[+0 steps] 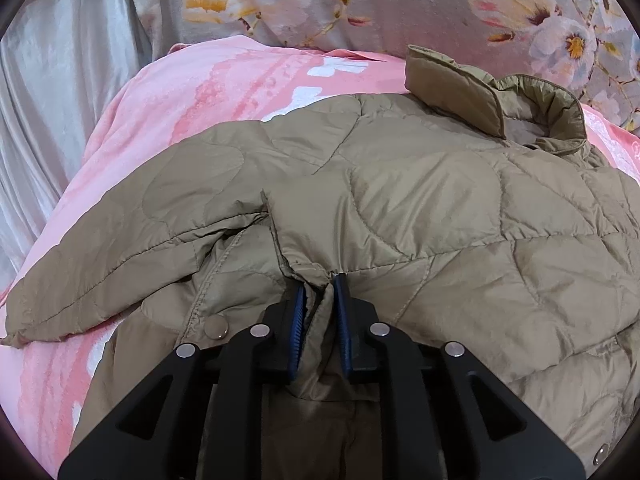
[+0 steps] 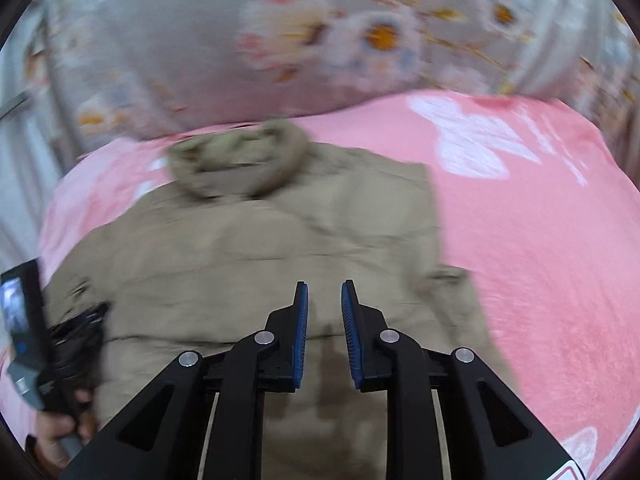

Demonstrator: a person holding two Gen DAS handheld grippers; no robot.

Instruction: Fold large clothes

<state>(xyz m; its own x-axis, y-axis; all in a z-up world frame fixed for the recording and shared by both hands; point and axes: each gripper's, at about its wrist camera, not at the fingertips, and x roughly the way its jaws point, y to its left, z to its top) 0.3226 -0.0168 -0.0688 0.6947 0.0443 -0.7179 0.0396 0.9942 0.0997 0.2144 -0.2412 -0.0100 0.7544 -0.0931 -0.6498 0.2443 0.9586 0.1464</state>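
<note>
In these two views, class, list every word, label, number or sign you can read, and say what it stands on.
None can be read.
Pink blanket, right edge: faint pale mark, illegible.
Hand-held gripper body, lower right corner: red-edged label, cut off.
Small device screen: blurred.

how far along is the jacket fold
Done: the tan quilted jacket lies spread on the pink blanket, its sleeve folded inward. In hand: the left tool pinches a cuff; the right tool hovers open. Left: the body folds.
</note>
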